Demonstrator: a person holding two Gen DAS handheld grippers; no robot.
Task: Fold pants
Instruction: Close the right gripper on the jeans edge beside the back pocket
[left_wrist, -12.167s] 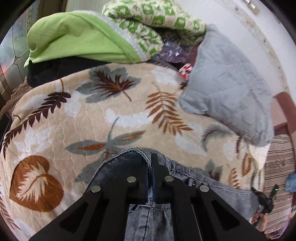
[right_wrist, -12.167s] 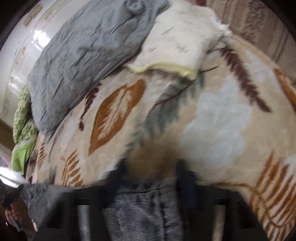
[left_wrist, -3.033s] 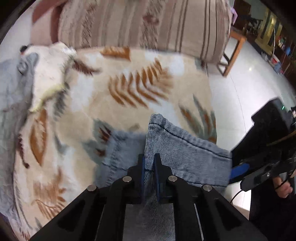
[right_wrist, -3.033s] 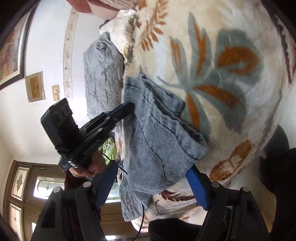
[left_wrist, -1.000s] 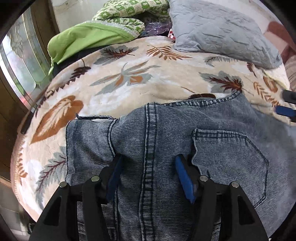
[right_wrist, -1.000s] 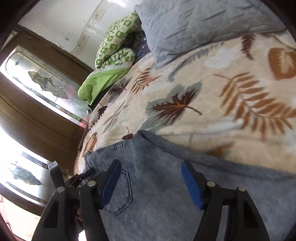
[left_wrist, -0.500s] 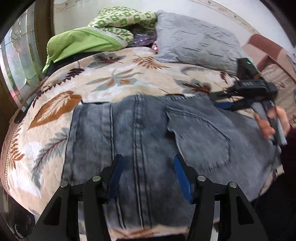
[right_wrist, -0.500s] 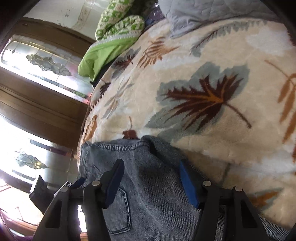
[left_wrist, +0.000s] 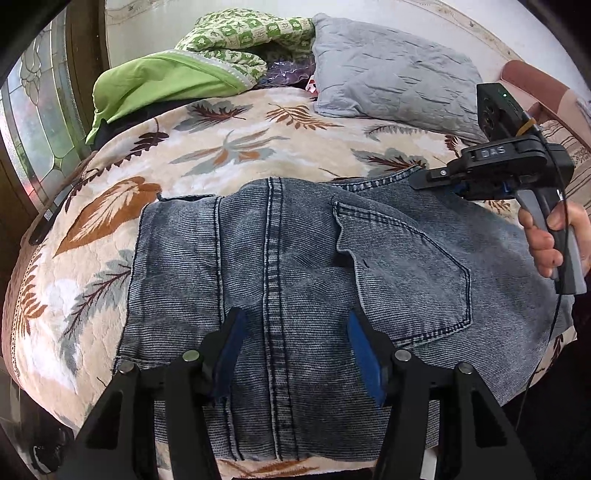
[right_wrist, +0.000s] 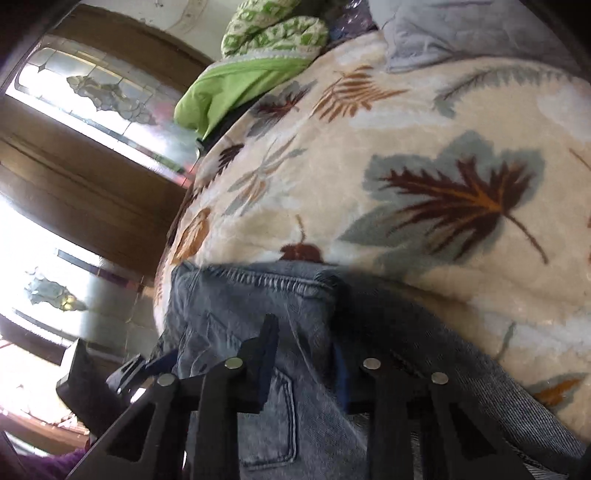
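The jeans (left_wrist: 295, 266) lie spread flat, back pocket up, on the leaf-patterned blanket (left_wrist: 207, 155), filling the centre and 6 o'clock of the left wrist view. The left gripper (left_wrist: 295, 347) hangs over their centre seam with its jaws apart, pads pressing nothing. The right gripper (right_wrist: 306, 354), which appears at 3 o'clock in the left wrist view, has just been closing its jaws and pinches the waistband edge of the jeans, near the grey pillow (left_wrist: 391, 74).
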